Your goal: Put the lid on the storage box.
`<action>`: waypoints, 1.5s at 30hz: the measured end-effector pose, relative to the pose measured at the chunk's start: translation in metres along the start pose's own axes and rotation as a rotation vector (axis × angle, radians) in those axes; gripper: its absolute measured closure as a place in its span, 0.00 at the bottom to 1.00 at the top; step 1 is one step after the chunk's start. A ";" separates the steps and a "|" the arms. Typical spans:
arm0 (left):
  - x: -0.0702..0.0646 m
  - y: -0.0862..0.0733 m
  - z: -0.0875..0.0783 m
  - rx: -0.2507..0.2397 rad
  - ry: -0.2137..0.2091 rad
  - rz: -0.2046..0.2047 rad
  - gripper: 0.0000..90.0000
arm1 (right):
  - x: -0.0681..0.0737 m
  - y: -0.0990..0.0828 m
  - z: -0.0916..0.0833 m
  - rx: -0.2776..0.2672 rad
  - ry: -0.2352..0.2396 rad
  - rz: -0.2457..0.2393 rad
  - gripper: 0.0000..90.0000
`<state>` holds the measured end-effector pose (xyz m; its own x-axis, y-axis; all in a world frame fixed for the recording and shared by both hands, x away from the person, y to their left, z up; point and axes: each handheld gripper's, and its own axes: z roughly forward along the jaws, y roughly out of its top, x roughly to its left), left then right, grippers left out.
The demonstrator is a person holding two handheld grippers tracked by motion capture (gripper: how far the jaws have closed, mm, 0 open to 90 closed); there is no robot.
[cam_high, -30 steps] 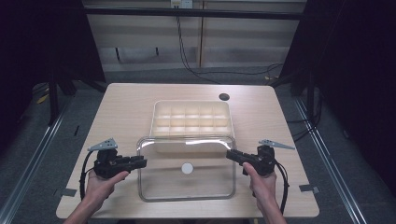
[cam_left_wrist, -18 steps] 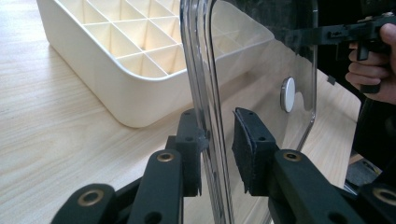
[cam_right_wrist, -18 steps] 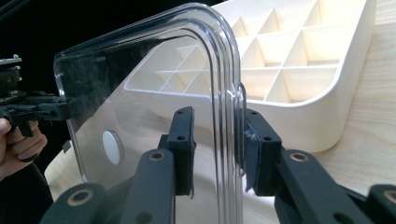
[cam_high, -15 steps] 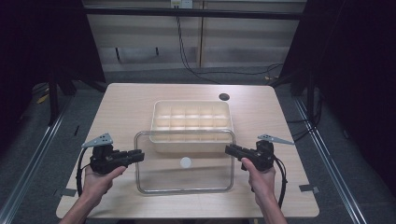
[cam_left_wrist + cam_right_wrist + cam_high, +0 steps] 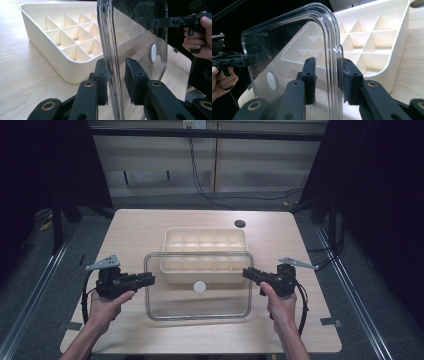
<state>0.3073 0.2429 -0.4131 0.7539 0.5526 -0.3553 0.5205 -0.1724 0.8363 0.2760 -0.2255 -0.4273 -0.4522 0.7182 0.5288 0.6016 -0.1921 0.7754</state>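
- High view: clear lid [image 5: 198,285] is held between left gripper [image 5: 148,280] and right gripper [image 5: 248,273], over the near edge of the divided tray [image 5: 204,236] on the worktop [image 5: 140,227]
- Left gripper view: jaws clamp the lid's rim; seating is judged not yet done
- Right gripper view: jaws grip the opposite rim, lid clear of the tray

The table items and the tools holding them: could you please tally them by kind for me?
Cream compartment tray: 1
Clear lid, with a white round disc on it: 1
Handheld grippers: 2, the left gripper and the right gripper, each with its jaws on one side edge of the lid
Total: 4
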 end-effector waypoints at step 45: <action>0.004 0.077 0.016 -0.052 0.059 0.039 0.79 | -0.007 0.073 0.004 -0.092 -0.010 -0.034 0.75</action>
<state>0.3564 0.2189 -0.3566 0.7477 0.5935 -0.2977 0.4680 -0.1529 0.8704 0.3258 -0.2420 -0.3752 -0.4645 0.7321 0.4983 0.5226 -0.2277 0.8216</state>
